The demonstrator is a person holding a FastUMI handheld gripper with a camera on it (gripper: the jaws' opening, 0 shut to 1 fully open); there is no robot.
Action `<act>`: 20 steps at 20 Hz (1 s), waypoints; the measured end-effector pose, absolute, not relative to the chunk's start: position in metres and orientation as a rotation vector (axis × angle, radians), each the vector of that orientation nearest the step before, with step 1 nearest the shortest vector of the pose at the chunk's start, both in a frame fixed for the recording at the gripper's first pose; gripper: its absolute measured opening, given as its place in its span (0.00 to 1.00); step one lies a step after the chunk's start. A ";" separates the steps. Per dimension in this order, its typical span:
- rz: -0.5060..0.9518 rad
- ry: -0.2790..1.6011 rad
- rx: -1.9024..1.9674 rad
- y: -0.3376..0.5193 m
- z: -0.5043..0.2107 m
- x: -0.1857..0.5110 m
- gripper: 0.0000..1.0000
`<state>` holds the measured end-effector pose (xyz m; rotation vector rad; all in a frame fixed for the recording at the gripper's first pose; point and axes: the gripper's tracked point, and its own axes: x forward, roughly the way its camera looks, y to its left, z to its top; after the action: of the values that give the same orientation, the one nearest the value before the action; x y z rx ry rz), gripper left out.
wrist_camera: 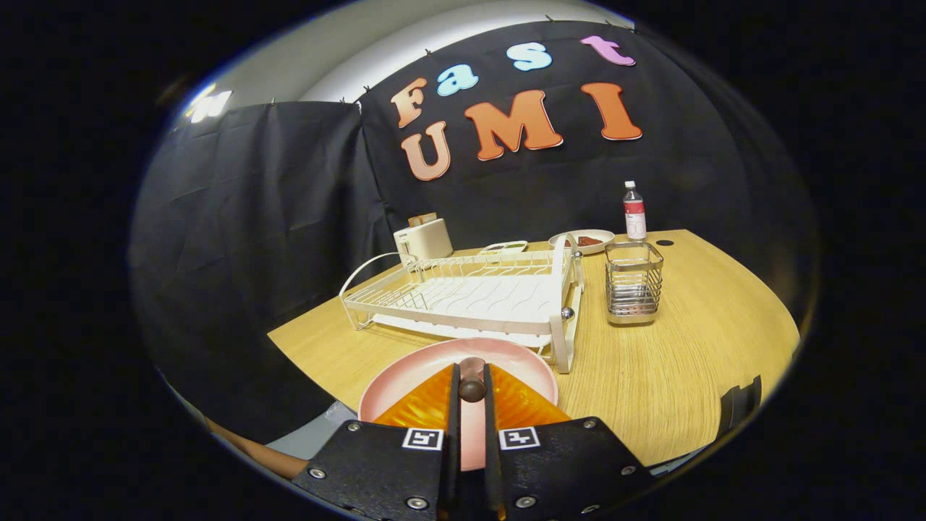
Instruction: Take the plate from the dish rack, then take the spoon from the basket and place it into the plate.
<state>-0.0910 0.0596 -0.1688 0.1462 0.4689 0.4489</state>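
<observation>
At the bottom centre of the frame the gripper (472, 394) has its two fingers drawn close together, pinching a dark brown, rounded spoon handle (472, 382) that stands up in the narrow gap between them. Whether the bowl of the spoon is touching anything cannot be told, since only this upper end of the handle shows. Directly under and just ahead of the fingers lies the pink plate (434, 363), flat on the light wooden table (673, 362), its far rim close to the near corner of the dish rack. The white wire dish rack (463, 293) sits in the middle of the frame beyond the plate, with no dishes standing in its slots. To the right of the rack, a little apart from it, stands the metal wire basket (634, 281), upright. Further back, in the upper middle of the table, a white toaster (423, 240) stands behind the rack's left end, and a small white dish (504, 247) lies just behind the rack. To the right of that dish, a round white plate (581, 241) carries something reddish brown. A clear bottle (634, 211) with a red label stands upright beside that plate, behind the basket. A small dark hole (665, 242) marks the tabletop right of the bottle.
</observation>
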 end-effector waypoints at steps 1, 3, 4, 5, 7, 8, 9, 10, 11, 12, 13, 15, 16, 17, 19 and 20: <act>0.450 0.471 0.148 0.061 -0.170 -0.092 0.14; 0.454 0.482 0.146 0.061 -0.172 -0.094 0.16; 0.451 0.491 0.141 0.060 -0.175 -0.093 0.18; 0.440 0.498 0.130 0.057 -0.177 -0.093 0.21; 0.414 0.479 0.105 0.053 -0.171 -0.087 0.25; 0.408 0.454 0.104 0.053 -0.162 -0.083 0.30; 0.402 0.426 0.106 0.054 -0.154 -0.079 0.34; 0.389 0.397 0.109 0.052 -0.144 -0.073 0.43; 0.374 0.365 0.108 0.050 -0.136 -0.068 0.49; 0.355 0.337 0.106 0.047 -0.126 -0.063 0.58; 0.341 0.311 0.107 0.045 -0.116 -0.060 0.61; 0.310 0.272 0.114 0.041 -0.099 -0.051 0.69; 0.295 0.255 0.113 0.039 -0.091 -0.047 0.73; 0.279 0.230 0.111 0.036 -0.081 -0.045 0.75; 0.244 0.182 0.098 0.032 -0.064 -0.041 0.81; 0.223 0.161 0.086 0.029 -0.057 -0.040 0.83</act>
<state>-0.0397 0.0290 -0.0570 0.0864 0.1613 0.2234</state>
